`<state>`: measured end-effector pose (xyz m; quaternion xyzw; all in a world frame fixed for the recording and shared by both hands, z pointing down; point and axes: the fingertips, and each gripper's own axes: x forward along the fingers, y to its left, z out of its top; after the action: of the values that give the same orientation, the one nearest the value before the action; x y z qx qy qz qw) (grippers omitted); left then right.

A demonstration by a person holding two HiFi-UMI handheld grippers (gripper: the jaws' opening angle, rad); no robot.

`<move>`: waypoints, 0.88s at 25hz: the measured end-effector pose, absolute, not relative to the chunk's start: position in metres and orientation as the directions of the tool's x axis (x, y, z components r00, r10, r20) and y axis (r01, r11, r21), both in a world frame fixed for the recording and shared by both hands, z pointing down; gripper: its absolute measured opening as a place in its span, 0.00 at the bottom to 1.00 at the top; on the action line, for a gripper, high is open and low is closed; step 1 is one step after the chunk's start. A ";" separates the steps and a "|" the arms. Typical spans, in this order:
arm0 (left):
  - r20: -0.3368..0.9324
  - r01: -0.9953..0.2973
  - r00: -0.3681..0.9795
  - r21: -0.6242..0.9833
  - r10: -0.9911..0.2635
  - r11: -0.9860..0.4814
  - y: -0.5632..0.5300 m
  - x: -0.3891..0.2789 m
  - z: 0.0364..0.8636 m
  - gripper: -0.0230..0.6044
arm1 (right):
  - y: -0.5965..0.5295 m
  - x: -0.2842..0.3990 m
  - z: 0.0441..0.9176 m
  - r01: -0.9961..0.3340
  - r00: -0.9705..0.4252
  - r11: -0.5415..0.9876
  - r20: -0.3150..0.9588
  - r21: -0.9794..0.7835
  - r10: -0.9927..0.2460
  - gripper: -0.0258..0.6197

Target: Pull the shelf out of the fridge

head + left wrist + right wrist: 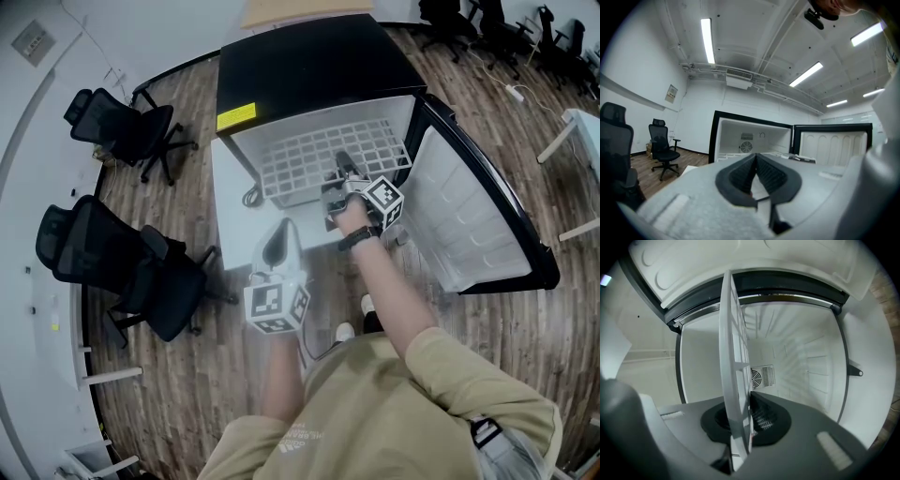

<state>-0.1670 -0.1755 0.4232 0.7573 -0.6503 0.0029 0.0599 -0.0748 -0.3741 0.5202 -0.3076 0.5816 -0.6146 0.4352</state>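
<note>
A black fridge point(309, 66) stands with its door point(469, 216) swung open to the right. A white wire shelf point(319, 155) lies level in its white inside and reaches the front opening. My right gripper point(342, 173) is shut on the shelf's front edge. In the right gripper view the shelf point(730, 357) runs edge-on between the dark pads point(761, 420), with the right gripper point(745, 423) clamped on it. My left gripper point(277, 246) hangs lower and nearer to me, in front of the fridge, touching nothing. In the left gripper view the left gripper point(756, 157) is shut and empty.
Two black office chairs point(122, 127) point(122, 267) stand on the wood floor left of the fridge. A round fan vent point(761, 377) sits in the fridge's back wall. A white desk point(581, 131) is at the far right. The person's shoes point(345, 330) are just before the fridge.
</note>
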 end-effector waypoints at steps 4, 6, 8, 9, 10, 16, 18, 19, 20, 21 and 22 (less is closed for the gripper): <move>0.074 -0.984 0.160 0.090 -0.984 -0.153 -0.166 -0.167 0.419 0.04 | -0.362 -0.071 0.519 0.173 -0.435 0.053 -0.124 -0.983 -0.892 0.09; 0.067 -0.984 0.163 0.088 -0.984 -0.157 -0.157 -0.165 0.422 0.04 | -0.351 -0.068 0.524 0.175 -0.436 0.055 -0.127 -0.983 -0.891 0.09; 0.064 -0.983 0.166 0.085 -0.984 -0.160 -0.152 -0.165 0.423 0.04 | -0.345 -0.067 0.527 0.176 -0.442 0.058 -0.131 -0.983 -0.888 0.09; 0.063 -0.983 0.168 0.085 -0.984 -0.162 -0.153 -0.165 0.422 0.04 | -0.344 -0.067 0.527 0.176 -0.447 0.055 -0.130 -0.983 -0.885 0.09; 0.062 -0.983 0.170 0.086 -0.983 -0.165 -0.154 -0.165 0.419 0.04 | -0.344 -0.067 0.527 0.175 -0.452 0.050 -0.126 -0.983 -0.883 0.09; 0.059 -0.980 0.181 0.092 -0.982 -0.175 -0.161 -0.169 0.407 0.04 | -0.331 -0.063 0.519 0.143 -0.509 0.046 -0.113 -0.989 -0.853 0.09; 0.056 -0.979 0.185 0.095 -0.981 -0.179 -0.158 -0.170 0.407 0.04 | -0.315 -0.057 0.521 0.126 -0.521 0.071 -0.127 -0.989 -0.844 0.08; 0.054 -0.979 0.188 0.096 -0.981 -0.182 -0.155 -0.169 0.408 0.04 | -0.305 -0.052 0.523 0.128 -0.521 0.086 -0.141 -0.988 -0.842 0.07; 0.053 -0.978 0.192 0.098 -0.980 -0.186 -0.154 -0.169 0.409 0.04 | -0.295 -0.048 0.526 0.129 -0.519 0.105 -0.157 -0.986 -0.840 0.07; 0.052 -0.977 0.196 0.101 -0.979 -0.190 -0.152 -0.169 0.409 0.04 | -0.286 -0.043 0.528 0.114 -0.518 0.125 -0.167 -0.986 -0.839 0.07; 0.051 -0.976 0.200 0.104 -0.979 -0.193 -0.152 -0.168 0.410 0.04 | -0.278 -0.038 0.532 0.081 -0.523 0.144 -0.165 -0.986 -0.836 0.07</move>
<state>-0.1681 -0.1518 0.4099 0.7724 -0.6325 -0.0131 0.0566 -0.0380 -0.2781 0.5318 -0.2918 0.6469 -0.5856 0.3918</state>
